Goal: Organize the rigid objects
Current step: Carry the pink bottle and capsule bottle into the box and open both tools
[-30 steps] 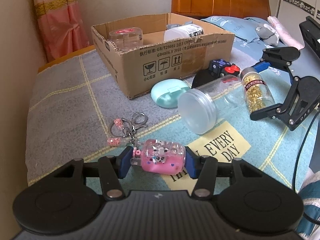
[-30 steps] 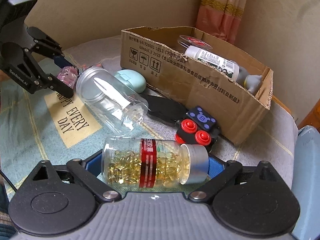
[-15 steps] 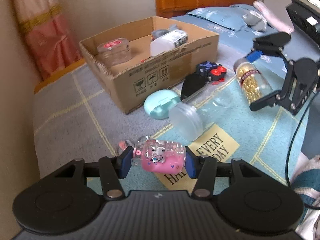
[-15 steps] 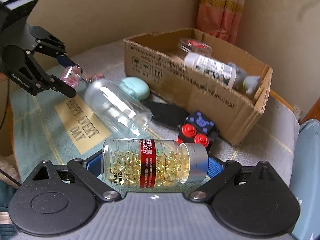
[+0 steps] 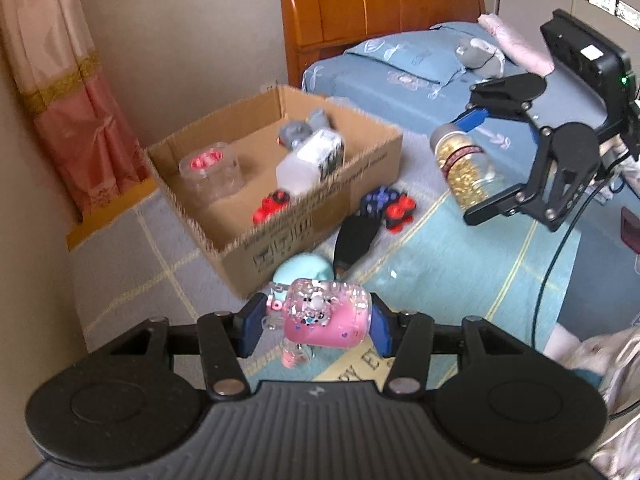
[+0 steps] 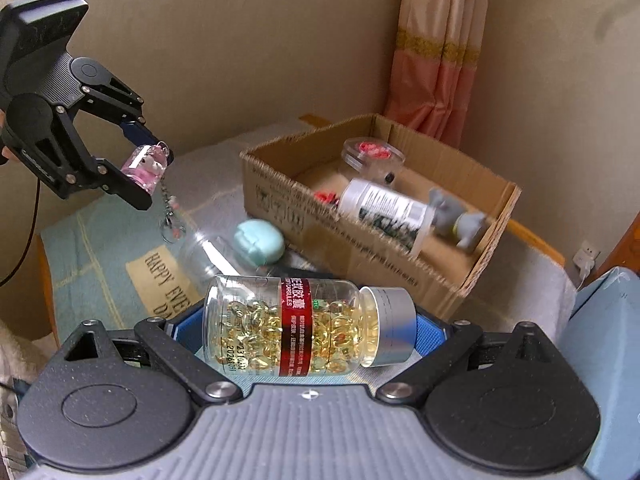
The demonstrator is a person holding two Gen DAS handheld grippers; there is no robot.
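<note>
Partly, capsule bottle (image 6: 304, 326) hides clear jar (image 6: 204, 254).

Two fisheye cameras ride on handheld grippers, angled down over a bed. The left one looks toward the headboard (image 5: 380, 4), the right toward a corner curtain (image 6: 436, 52). Both take in the cardboard box (image 5: 320, 216) (image 6: 360, 256) and the opposite gripper.
</note>
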